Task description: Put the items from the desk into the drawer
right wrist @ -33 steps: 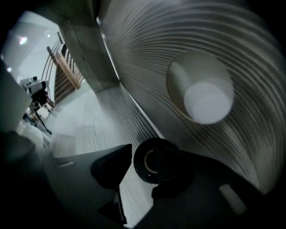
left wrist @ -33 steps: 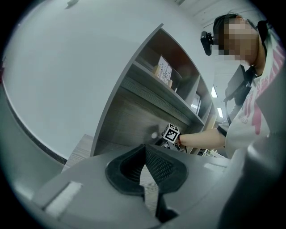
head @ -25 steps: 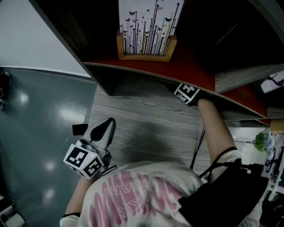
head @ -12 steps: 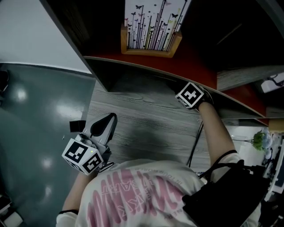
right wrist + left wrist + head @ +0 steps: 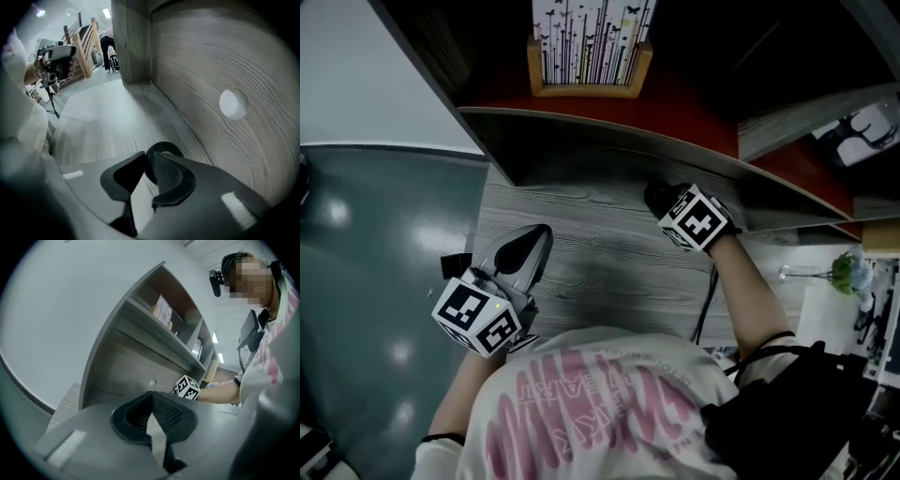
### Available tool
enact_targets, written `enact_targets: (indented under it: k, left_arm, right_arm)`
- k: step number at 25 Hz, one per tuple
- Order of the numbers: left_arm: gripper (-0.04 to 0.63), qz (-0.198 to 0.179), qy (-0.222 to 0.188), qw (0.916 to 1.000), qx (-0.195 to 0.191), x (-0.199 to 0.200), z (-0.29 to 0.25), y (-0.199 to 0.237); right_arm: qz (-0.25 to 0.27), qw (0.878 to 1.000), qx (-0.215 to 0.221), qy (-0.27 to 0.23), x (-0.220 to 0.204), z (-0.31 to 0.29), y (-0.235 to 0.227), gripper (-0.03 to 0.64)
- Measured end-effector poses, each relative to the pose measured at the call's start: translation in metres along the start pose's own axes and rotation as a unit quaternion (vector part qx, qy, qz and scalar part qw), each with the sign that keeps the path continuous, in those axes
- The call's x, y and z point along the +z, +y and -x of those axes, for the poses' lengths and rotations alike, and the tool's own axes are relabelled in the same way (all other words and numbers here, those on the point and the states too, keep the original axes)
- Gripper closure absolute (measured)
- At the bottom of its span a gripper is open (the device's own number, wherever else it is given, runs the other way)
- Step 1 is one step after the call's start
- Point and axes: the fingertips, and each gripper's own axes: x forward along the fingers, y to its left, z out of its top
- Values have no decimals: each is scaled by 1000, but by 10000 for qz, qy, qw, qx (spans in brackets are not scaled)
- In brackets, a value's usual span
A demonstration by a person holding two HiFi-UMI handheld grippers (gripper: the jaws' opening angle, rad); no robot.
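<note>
Right gripper (image 5: 149,157) is pinching a small dark round thing (image 5: 165,146) edge-on at its jaw tips. The jaws have just been closing, and the pads are now pressing on it from both sides. The gripper is pointing steeply down at the grey wood-grain desk top (image 5: 103,117), close by the back panel (image 5: 201,61) with its pale round spot (image 5: 233,103). Whether the thing is hanging clear of the desk I cannot tell.

A second ago only the gripper's marker cube was showing at the edge of the red shelf (image 5: 675,117). Now it is drawing back out from under that shelf toward the person, so the pick looks made and the carry seems to be starting.

Meanwhile the left gripper (image 5: 151,395) is waiting with its jaws pressed together and nothing in them, hovering over the desk's left end.

No drawer is showing in any view. I am judging that it is yet to be reached or opened, and the idle left gripper looks free for that.
</note>
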Motion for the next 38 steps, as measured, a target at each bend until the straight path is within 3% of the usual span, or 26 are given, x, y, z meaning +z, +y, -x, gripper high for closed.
enact_targets:
  k: [4,10,22,25,31,38]
  left_arm:
    - [575,-10,42,9999,-149,-5,-10,-10]
    - [575,-65,103,9989,-446,-11,-22,-26]
    - [575,-78,81,9992,-384,-5,-16,-24]
    - [575,-80,70,9993,-367,-3,-13,-23]
    - [575,-109,-7,9995,-307,3,-9,-17]
    - [575,-51,27,9995,-316,1,-10,-19]
  right_arm:
    - [-147,9995,72,-278,0,11,13,572]
    - [24,9996,265,135,-21,0,26,555]
    - [-68,9980,434,466,-24,-5,28,551]
    - [-160,9969,573,521,-22,-5,33,501]
    - [412,9962,117,760,-28,-3,31,469]
    - [149,9958,4,907,-42,-9,18,468]
